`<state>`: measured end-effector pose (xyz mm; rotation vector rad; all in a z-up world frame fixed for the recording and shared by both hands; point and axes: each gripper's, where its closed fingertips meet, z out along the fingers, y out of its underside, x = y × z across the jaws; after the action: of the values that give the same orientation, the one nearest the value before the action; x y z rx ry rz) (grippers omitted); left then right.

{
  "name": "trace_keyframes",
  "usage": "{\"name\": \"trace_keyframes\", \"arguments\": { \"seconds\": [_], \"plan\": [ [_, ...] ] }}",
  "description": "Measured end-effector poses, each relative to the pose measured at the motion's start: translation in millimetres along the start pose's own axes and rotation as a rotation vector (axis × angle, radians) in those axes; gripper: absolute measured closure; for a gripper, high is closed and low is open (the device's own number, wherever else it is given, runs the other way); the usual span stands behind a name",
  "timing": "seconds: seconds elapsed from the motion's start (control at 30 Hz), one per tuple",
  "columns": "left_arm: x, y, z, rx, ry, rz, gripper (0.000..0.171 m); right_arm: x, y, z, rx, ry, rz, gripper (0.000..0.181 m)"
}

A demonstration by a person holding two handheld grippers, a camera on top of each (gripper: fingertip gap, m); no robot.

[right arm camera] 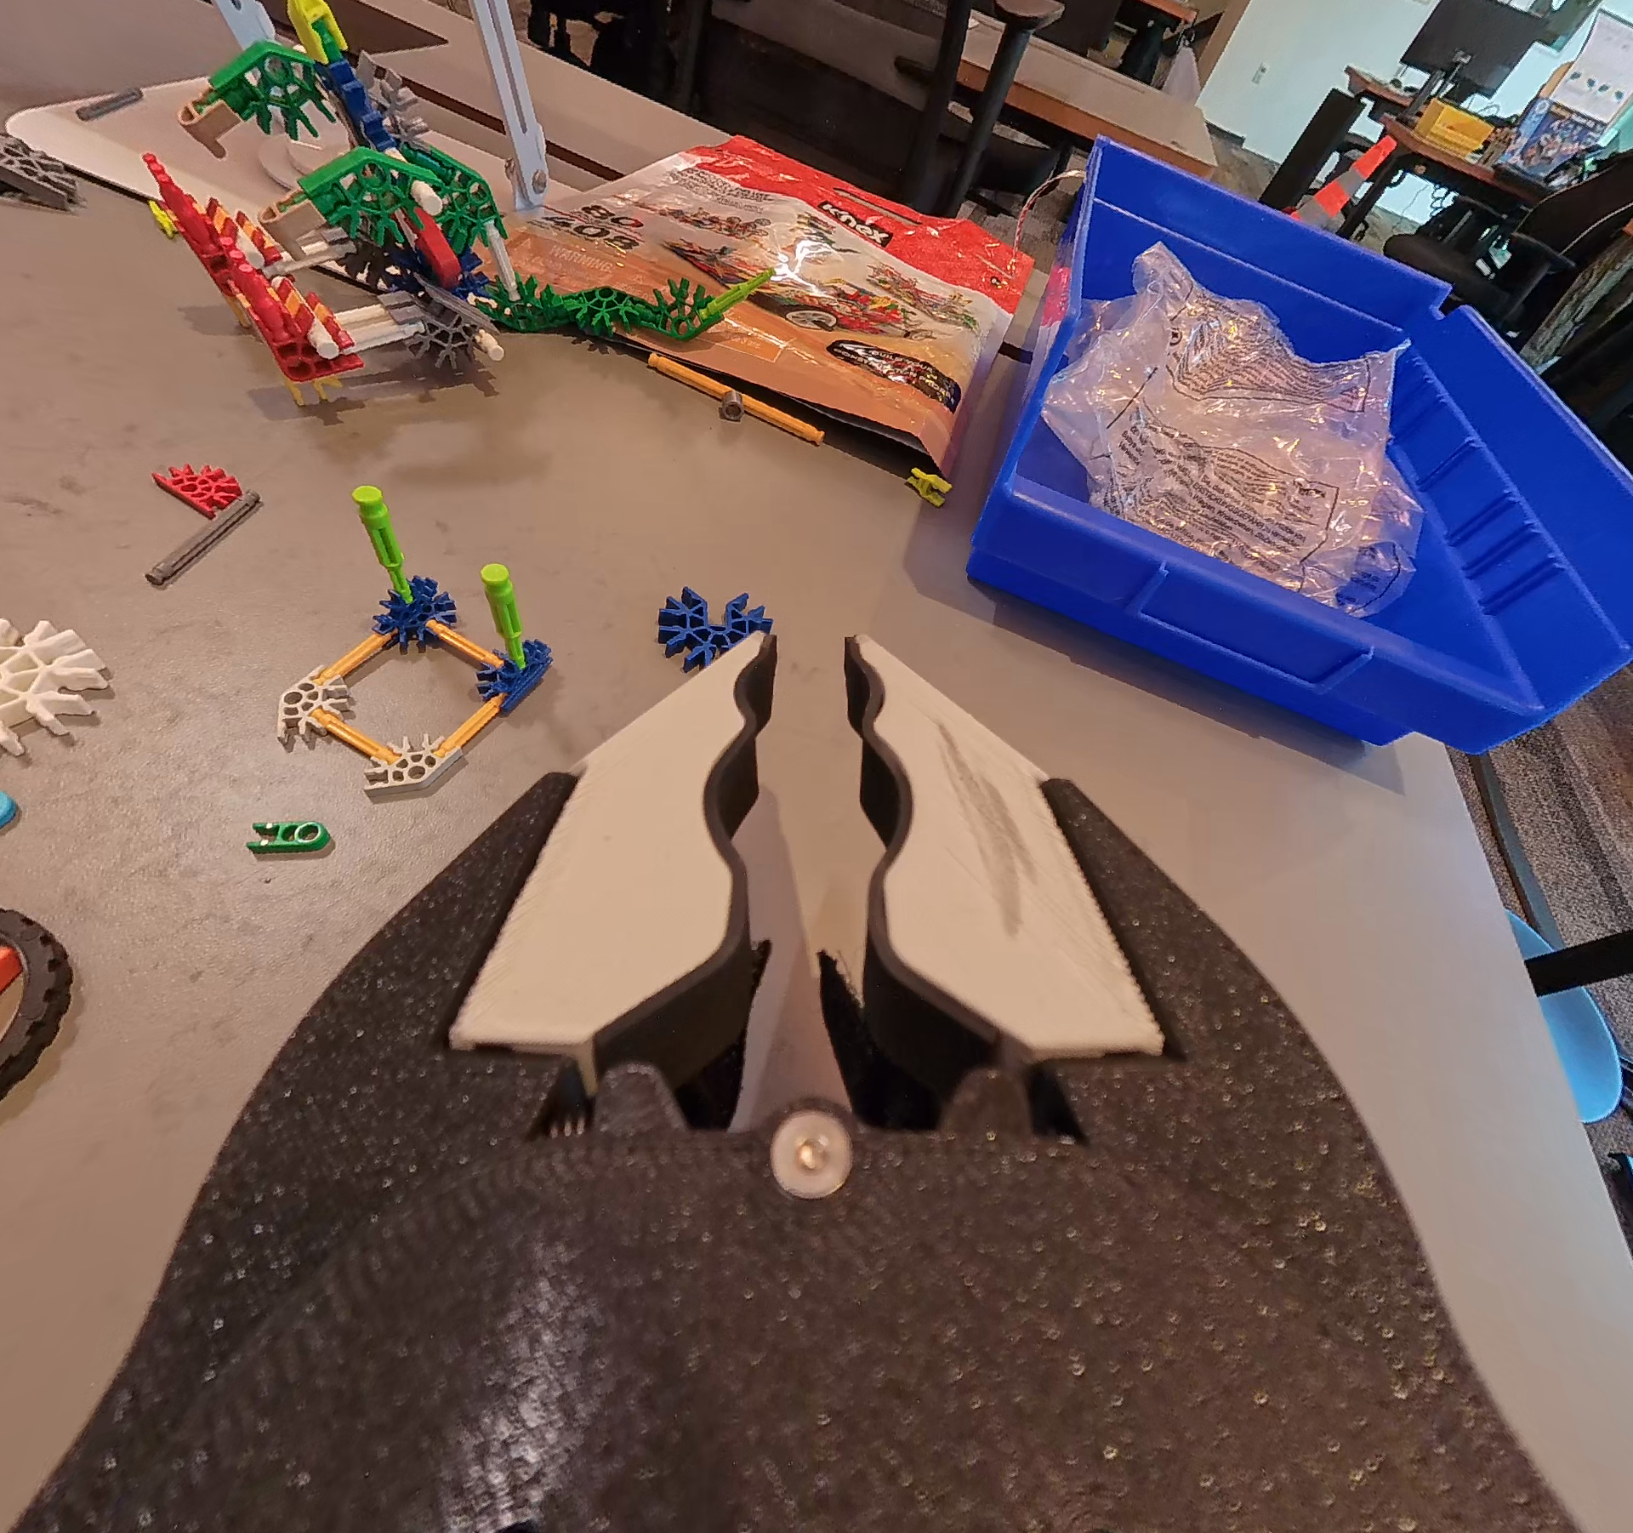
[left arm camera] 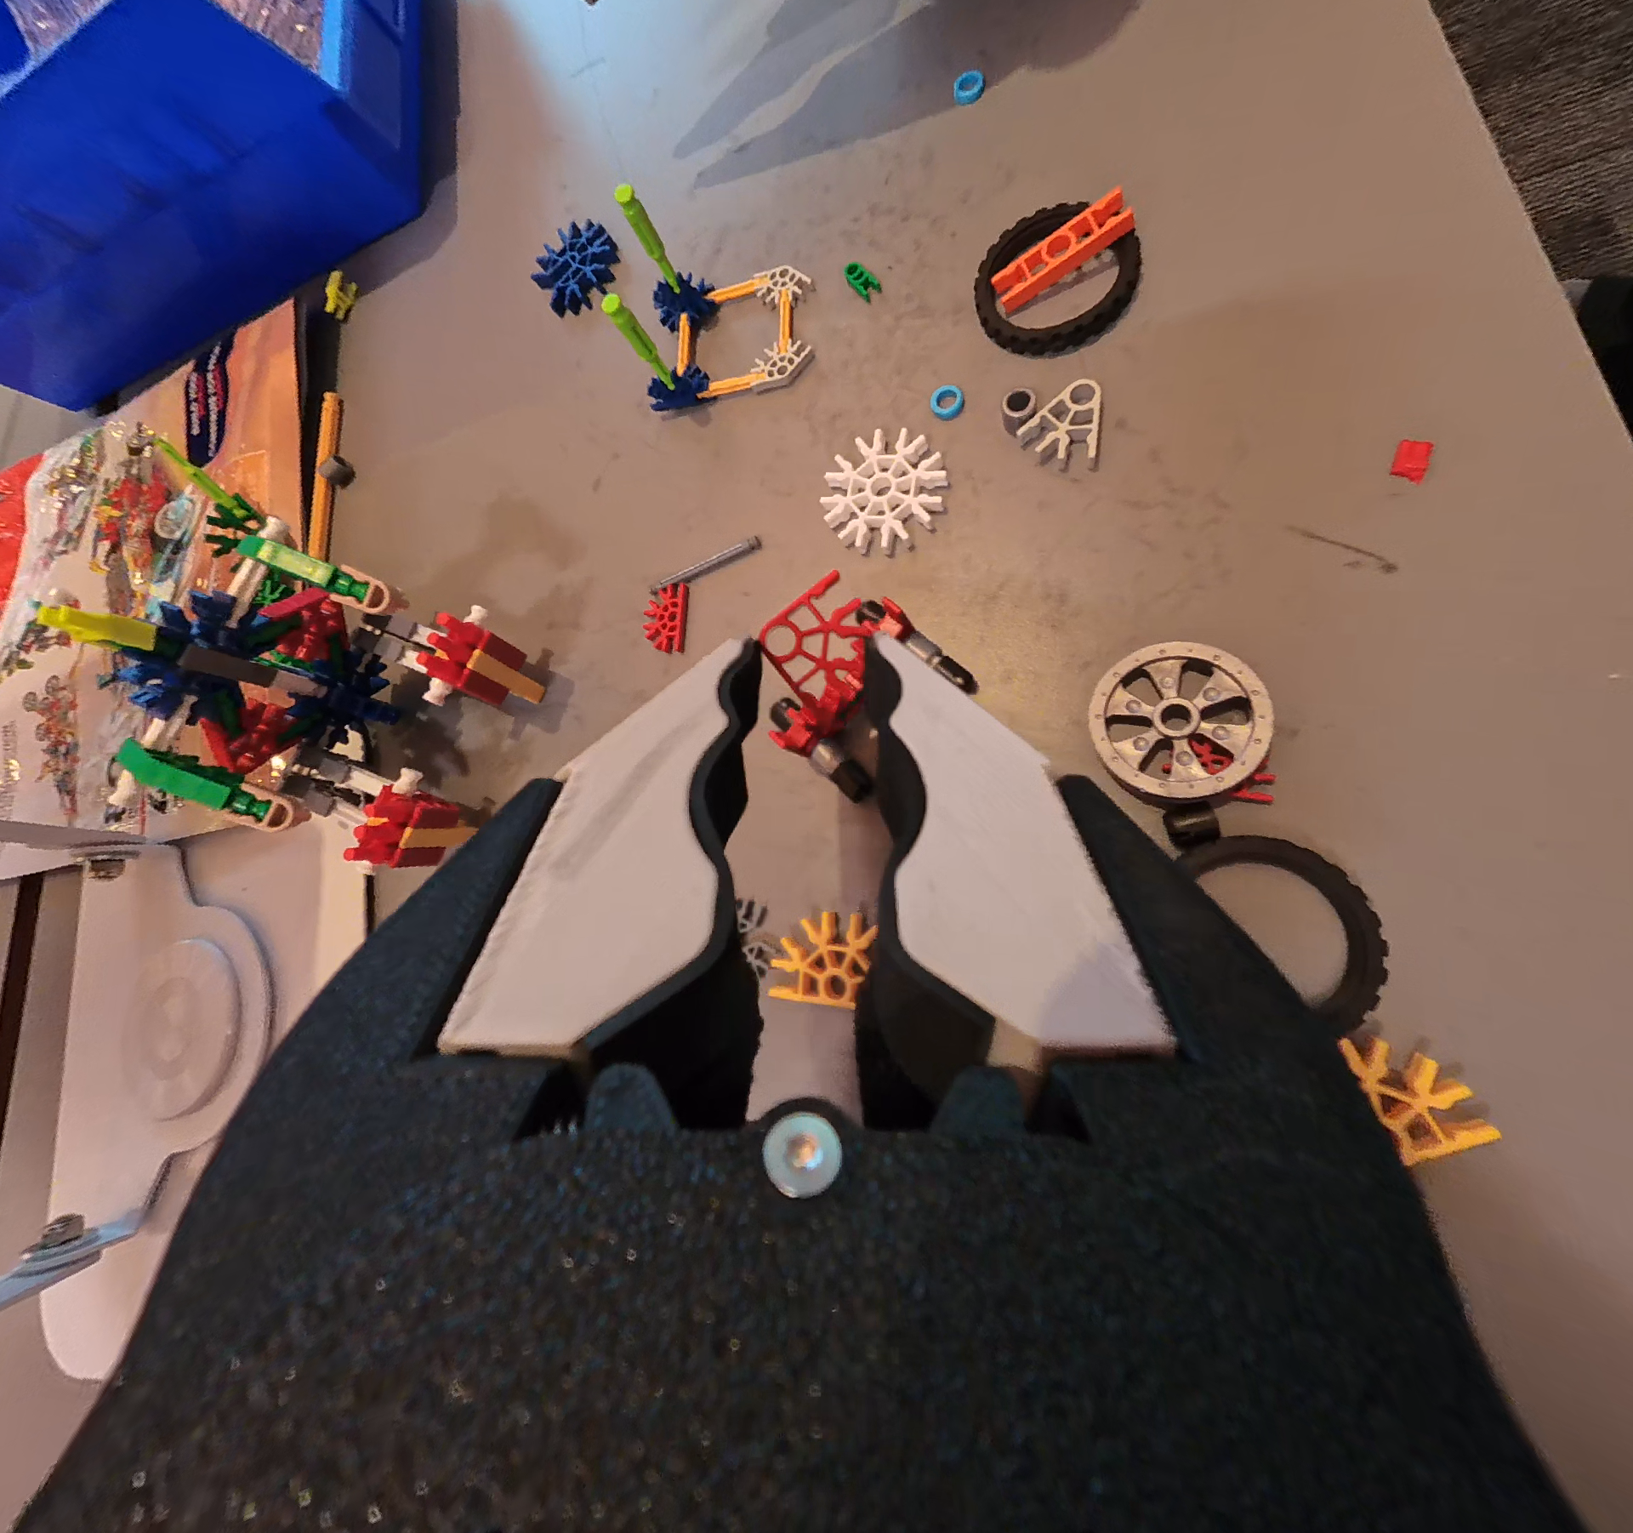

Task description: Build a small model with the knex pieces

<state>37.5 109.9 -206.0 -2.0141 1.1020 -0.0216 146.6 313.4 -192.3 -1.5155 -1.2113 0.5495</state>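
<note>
My left gripper (left arm camera: 811, 651) is shut on a red fan-shaped connector (left arm camera: 813, 651) that has small red clips and grey-black rods attached; its jaws press the connector's two sides just above the grey table (left arm camera: 1237, 518). A white snowflake connector (left arm camera: 884, 490) lies just beyond it. My right gripper (right arm camera: 810, 651) is open and empty, low over the table. A loose blue connector (right arm camera: 711, 620) lies by its left fingertip (right arm camera: 751, 660). A square frame (right arm camera: 411, 686) of orange rods, with blue and grey corner connectors and two upright lime rods, stands to the left; it also shows in the left wrist view (left arm camera: 729, 333).
A blue bin (right arm camera: 1237, 633) holding a clear plastic bag sits right of the right gripper. A large built model (left arm camera: 265, 677) and a printed toy bag (right arm camera: 778, 271) lie at the left. Tyres (left arm camera: 1056, 280), a grey wheel hub (left arm camera: 1180, 717) and yellow connectors (left arm camera: 826, 956) are scattered around. My right fingertips sit around 25 cm from my left ones.
</note>
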Motion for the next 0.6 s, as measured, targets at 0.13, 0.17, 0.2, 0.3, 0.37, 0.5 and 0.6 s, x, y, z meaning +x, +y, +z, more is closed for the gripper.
{"name": "trace_keyframes", "arguments": {
  "seconds": [0.13,0.17,0.2,0.3,0.37,0.5,0.6],
  "plan": [
    [-2.5,-2.5,-1.0,0.009,-0.020,0.011,0.151,0.1,-0.1,0.0,0.000,0.000,0.000,0.166],
    [-2.6,-2.4,-0.9,0.007,-0.021,0.012,0.151,0.1,-0.1,0.0,0.000,0.000,0.000,0.166],
    [-2.9,-2.2,-0.9,0.007,-0.024,0.014,0.151,0.1,-0.1,0.0,0.000,0.000,0.000,0.166],
    [-3.8,-1.5,-0.6,0.002,-0.030,0.018,0.151,0.2,-0.2,-0.1,0.000,0.000,0.000,0.166],
    [-4.9,-0.8,-0.9,0.000,-0.036,0.018,0.151,0.2,-0.2,-0.1,0.001,0.000,0.001,0.166],
    [-8.0,-0.2,-3.0,0.002,-0.047,0.014,0.151,0.2,-0.3,-0.1,0.001,0.000,0.001,0.166],
    [-9.7,0.2,-4.2,0.003,-0.054,0.012,0.151,0.2,-0.3,-0.2,0.002,0.000,0.001,0.166]
  ]
}}
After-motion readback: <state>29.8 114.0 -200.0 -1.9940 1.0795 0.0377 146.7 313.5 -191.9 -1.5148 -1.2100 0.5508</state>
